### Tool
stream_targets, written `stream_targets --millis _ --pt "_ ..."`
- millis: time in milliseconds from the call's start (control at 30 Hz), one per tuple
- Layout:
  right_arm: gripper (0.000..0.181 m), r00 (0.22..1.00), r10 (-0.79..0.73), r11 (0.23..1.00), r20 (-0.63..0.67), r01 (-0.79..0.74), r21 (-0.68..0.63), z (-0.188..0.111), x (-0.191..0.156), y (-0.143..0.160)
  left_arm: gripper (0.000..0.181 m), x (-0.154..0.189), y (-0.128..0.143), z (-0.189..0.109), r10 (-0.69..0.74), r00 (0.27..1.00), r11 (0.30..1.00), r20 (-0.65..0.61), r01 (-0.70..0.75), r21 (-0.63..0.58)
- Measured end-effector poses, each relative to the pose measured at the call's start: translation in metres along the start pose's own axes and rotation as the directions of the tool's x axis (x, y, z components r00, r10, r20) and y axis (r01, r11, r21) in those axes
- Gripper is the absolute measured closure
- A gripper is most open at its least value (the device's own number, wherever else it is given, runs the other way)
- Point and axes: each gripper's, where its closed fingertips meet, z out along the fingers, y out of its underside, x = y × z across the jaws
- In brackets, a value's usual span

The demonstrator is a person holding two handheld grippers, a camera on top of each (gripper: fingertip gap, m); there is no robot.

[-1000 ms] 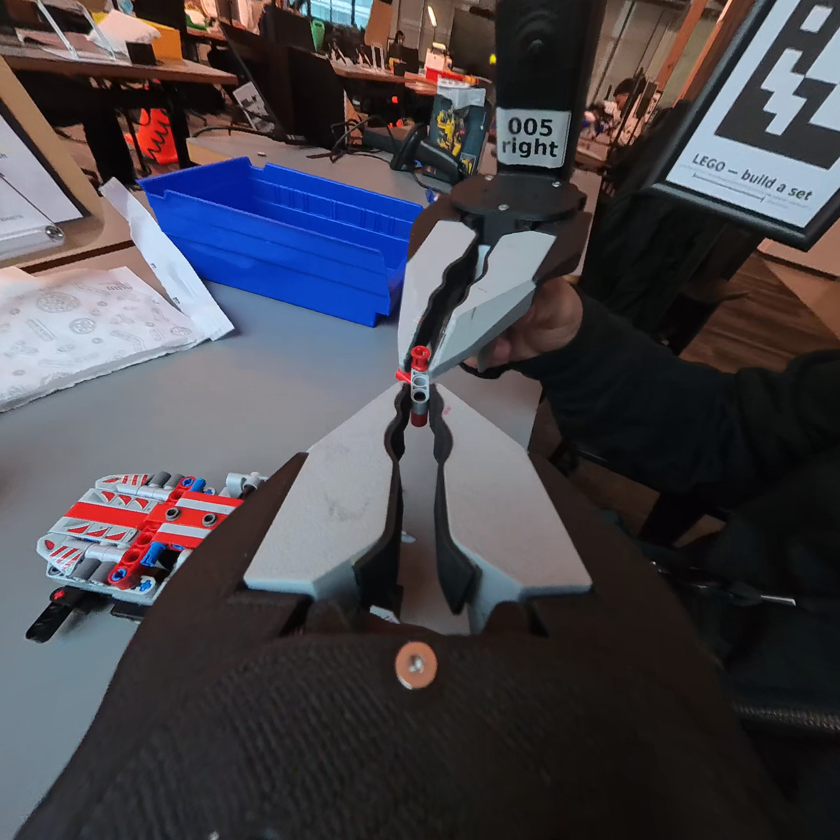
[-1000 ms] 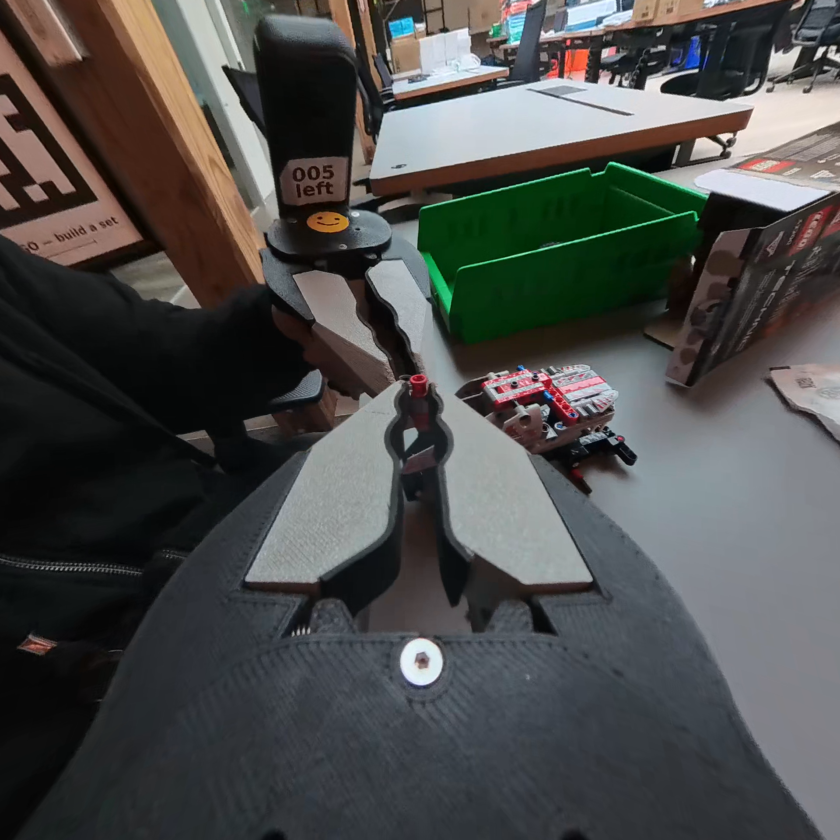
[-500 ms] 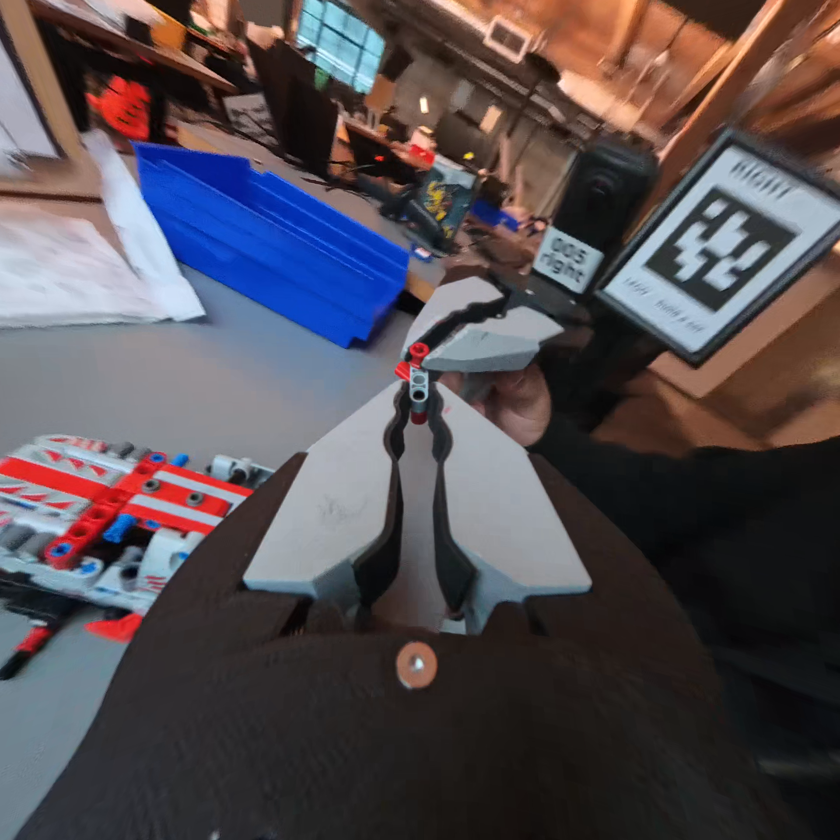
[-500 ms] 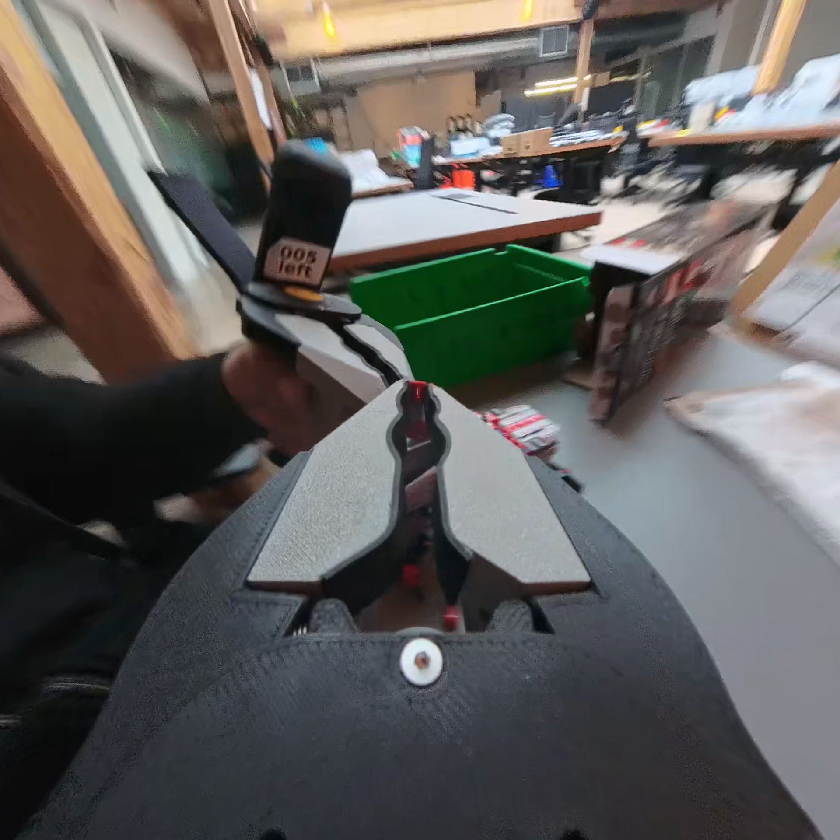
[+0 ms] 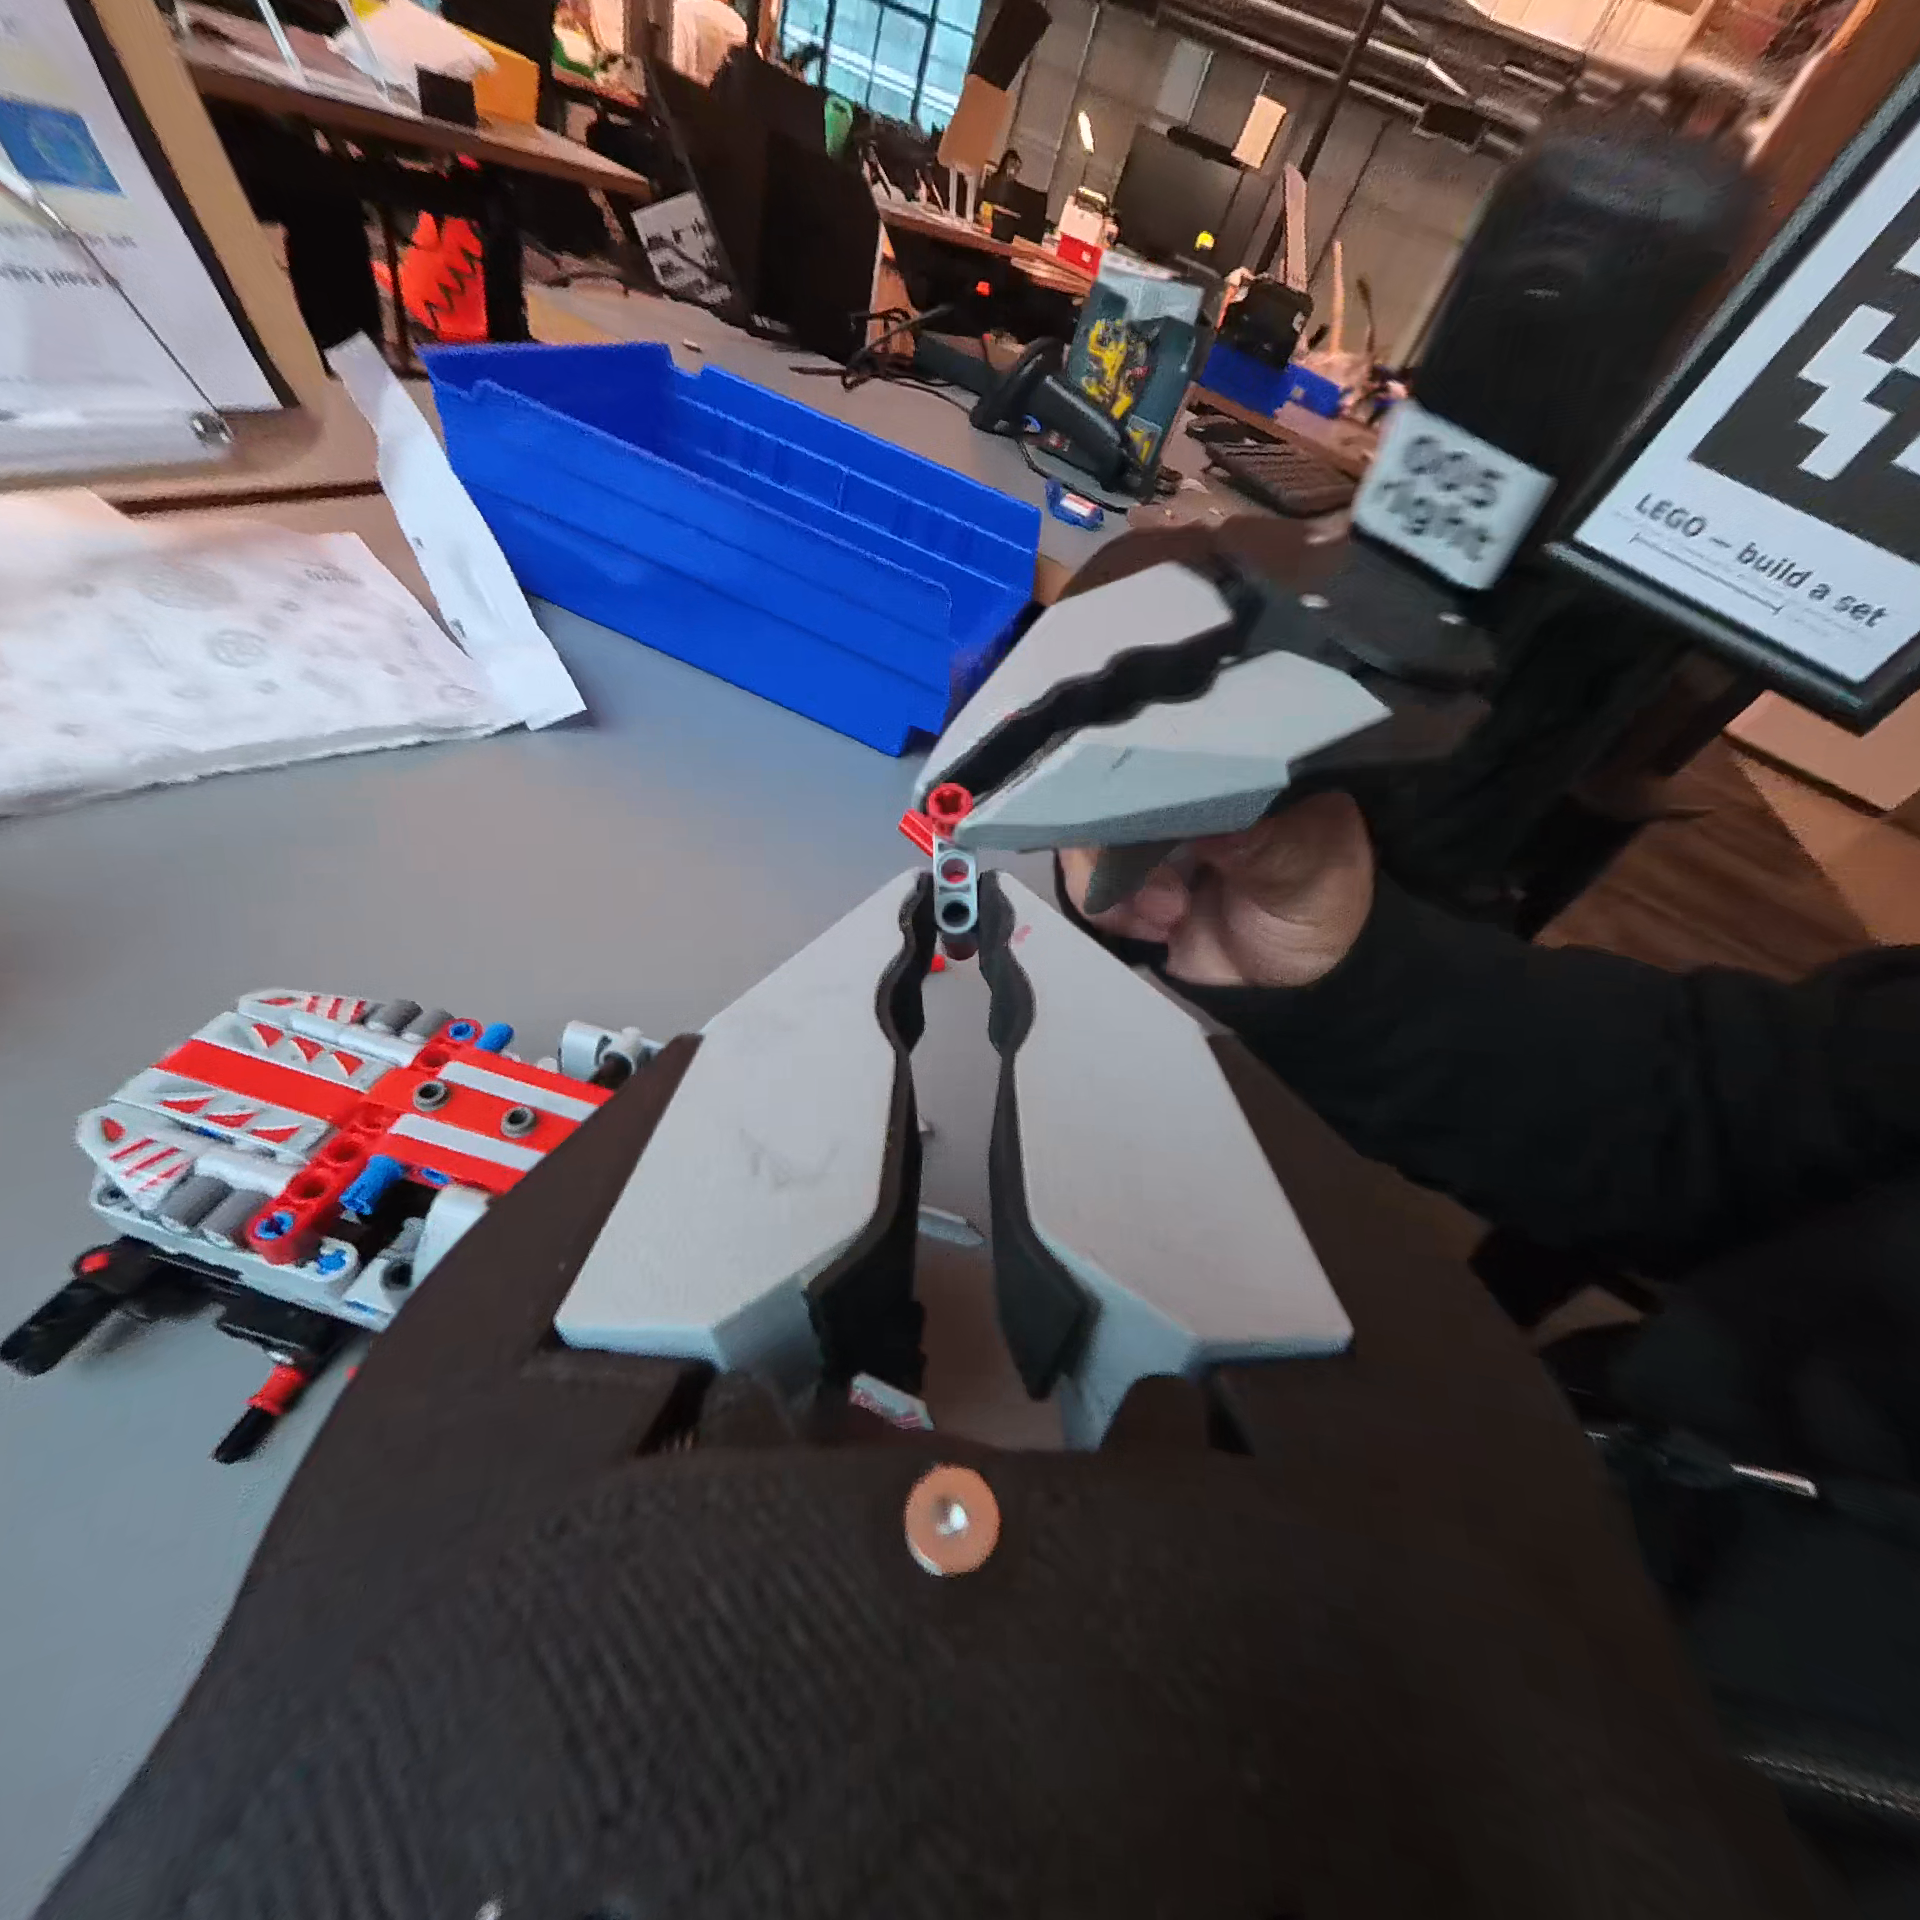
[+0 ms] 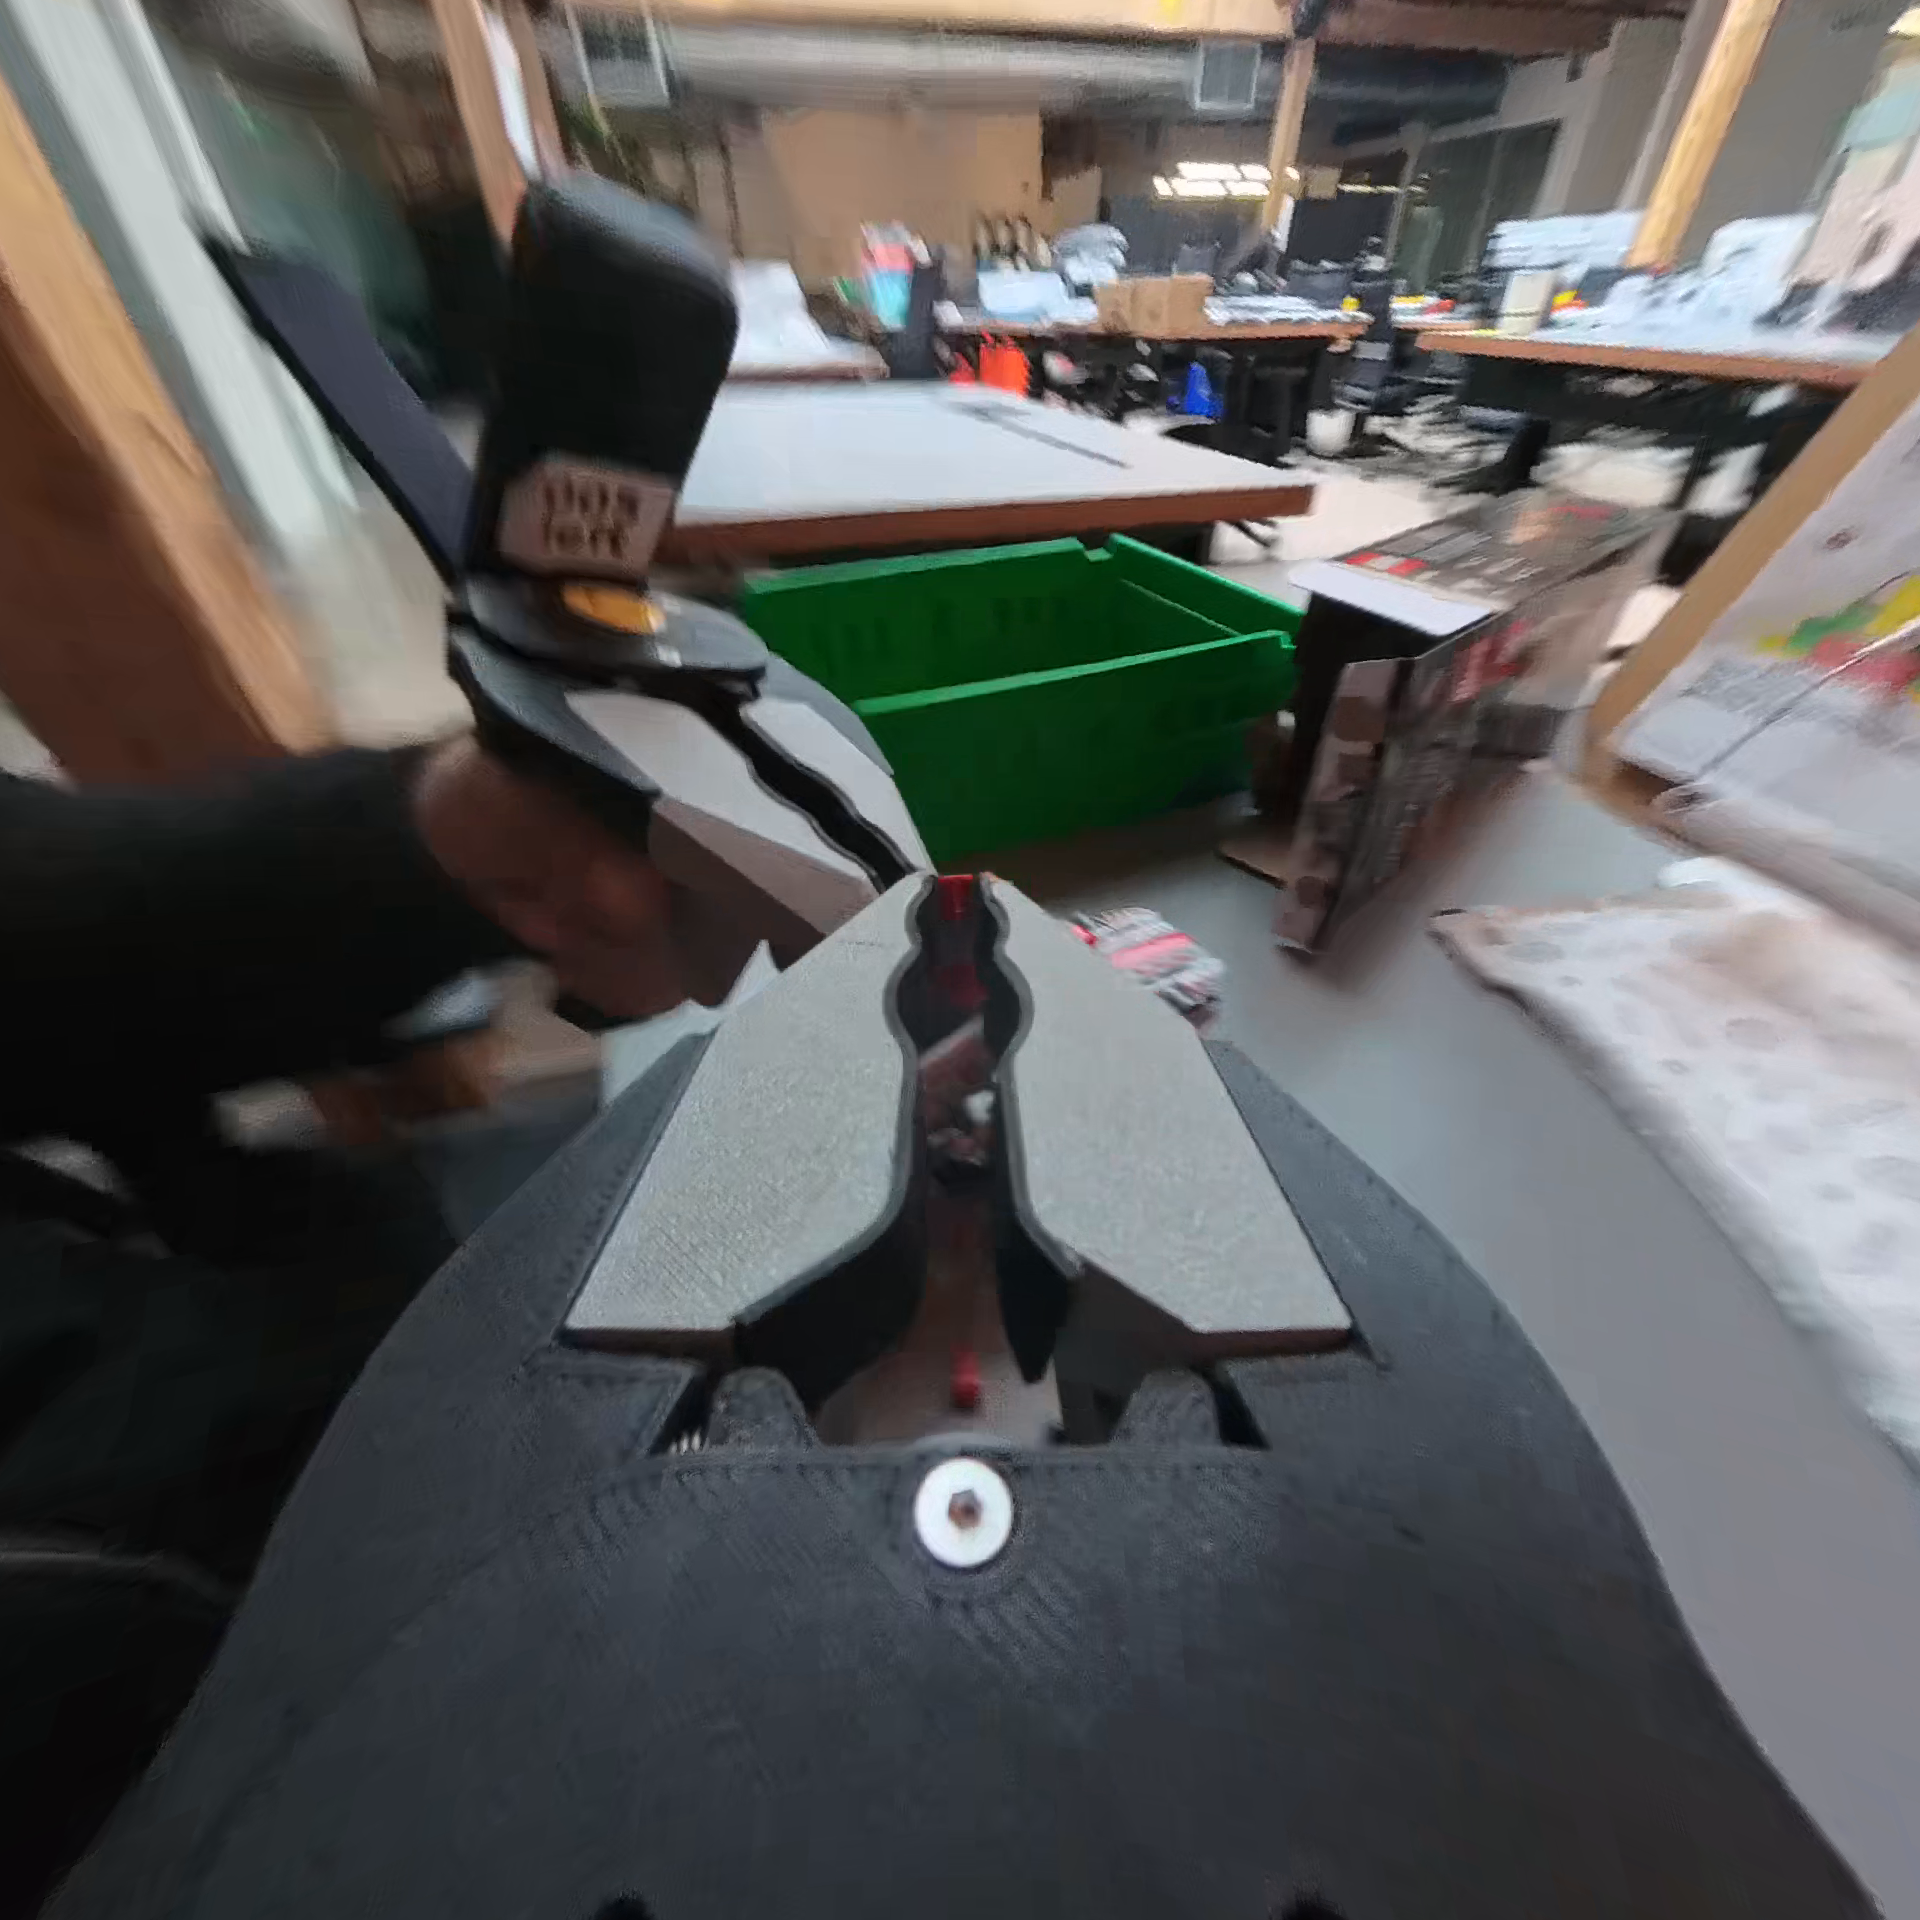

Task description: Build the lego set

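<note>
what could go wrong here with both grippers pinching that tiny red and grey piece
The small piece is held only at the fingertips of the left gripper and right gripper, above the table. If either twists, it could pop free and drop. It could also pull apart at the red-grey joint. The half-built model lies close enough to be bumped.

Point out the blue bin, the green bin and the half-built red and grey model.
blue bin [image 5: 748,582]: left wrist view, long side wall.
green bin [image 6: 1049,727]: right wrist view, front wall.
half-built model [image 5: 343,1122]: left wrist view, red top panel.

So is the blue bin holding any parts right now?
Cannot tell fully: the visible inside of the blue bin shows no parts, but its near wall hides the floor.
</note>
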Motion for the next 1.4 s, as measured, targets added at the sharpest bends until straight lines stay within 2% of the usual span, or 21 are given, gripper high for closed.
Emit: stream_targets --millis 67,133,200,267,367,500,567,633,733,800,867,933,967,1033,1167,1400 --pt "0.181 0.979 -0.190 0.980 -0.075 0.184 -0.074 0.001 -0.004 0.001 0.175 0.001 0.003 0.001 -0.022 1.000 1.000 -0.021 0.022 -0.009" --pt "0.180 0.962 -0.256 0.964 -0.099 0.246 -0.100 0.001 -0.005 0.001 0.174 0.000 0.004 0.002 0.008 1.000 1.000 -0.004 -0.008 -0.015" --pt "0.181 0.979 -0.194 0.980 -0.069 0.189 -0.069 0.000 -0.005 0.000 0.174 -0.002 0.004 0.002 0.083 0.995 0.996 0.049 -0.081 -0.035" --pt "0.180 0.999 -0.042 0.999 -0.004 0.042 -0.010 0.000 -0.004 -0.002 0.175 -0.005 0.003 0.002 0.188 0.974 0.981 0.127 -0.182 -0.059" --pt "0.180 0.980 0.151 0.983 0.131 -0.162 0.084 -0.003 -0.009 -0.011 0.175 0.002 -0.003 -0.002 0.190 0.976 0.981 0.108 -0.185 -0.048" --pt "0.179 0.992 0.031 0.996 0.124 -0.041 0.077 -0.005 -0.017 -0.016 0.175 0.015 -0.005 -0.005 0.004 0.998 1.000 -0.067 -0.004 -0.003" --pt "0.181 0.993 0.068 0.990 0.098 -0.079 0.116 -0.009 -0.012 -0.027 0.175 0.020 -0.013 -0.009 -0.039 0.989 0.998 -0.140 0.045 0.042" --pt "0.181 0.986 0.162 0.976 0.050 -0.167 0.137 -0.018 0.008 -0.029 0.175 0.010 -0.015 -0.012 -0.027 0.996 0.998 -0.082 0.032 0.056" --pt "0.181 0.963 0.244 0.950 0.115 -0.262 0.173 -0.027 0.018 -0.029 0.175 0.017 -0.018 -0.014 0.005 0.997 0.999 -0.082 -0.002 0.041" --pt "0.181 0.956 0.242 0.946 0.169 -0.271 0.178 -0.030 0.013 -0.034 0.175 0.021 -0.014 -0.012 0.048 0.997 0.999 -0.065 -0.048 0.006" --pt "0.181 0.956 0.191 0.964 0.223 -0.225 0.139 -0.030 0.001 -0.036 0.175 0.024 -0.010 -0.010 0.062 0.996 0.998 -0.065 -0.063 -0.015" --pt "0.178 0.963 0.147 0.987 0.227 -0.159 0.033 -0.026 -0.007 -0.025 0.175 0.025 -0.004 -0.007 0.057 0.995 0.997 -0.081 -0.061 -0.045" --pt "0.160 0.965 0.126 0.992 0.229 -0.128 -0.008 -0.025 -0.010 -0.020 0.175 0.026 -0.002 -0.006 0.050 0.995 0.997 -0.092 -0.055 -0.053" --pt "0.158 0.968 0.093 0.996 0.234 -0.089 -0.028 -0.024 -0.014 -0.016 0.175 0.029 0.001 -0.005 0.037 0.992 0.997 -0.119 -0.045 -0.065" --pt "0.168 0.960 0.049 0.993 0.277 -0.018 -0.116 -0.022 -0.023 0.002 0.175 0.030 -0.001 -0.009 0.036 0.991 0.996 -0.125 -0.045 -0.072" --pt "0.170 0.942 0.129 0.986 0.310 -0.088 -0.141 -0.019 -0.024 0.008 0.174 0.025 -0.010 -0.014 0.062 0.994 0.998 -0.093 -0.064 -0.018"
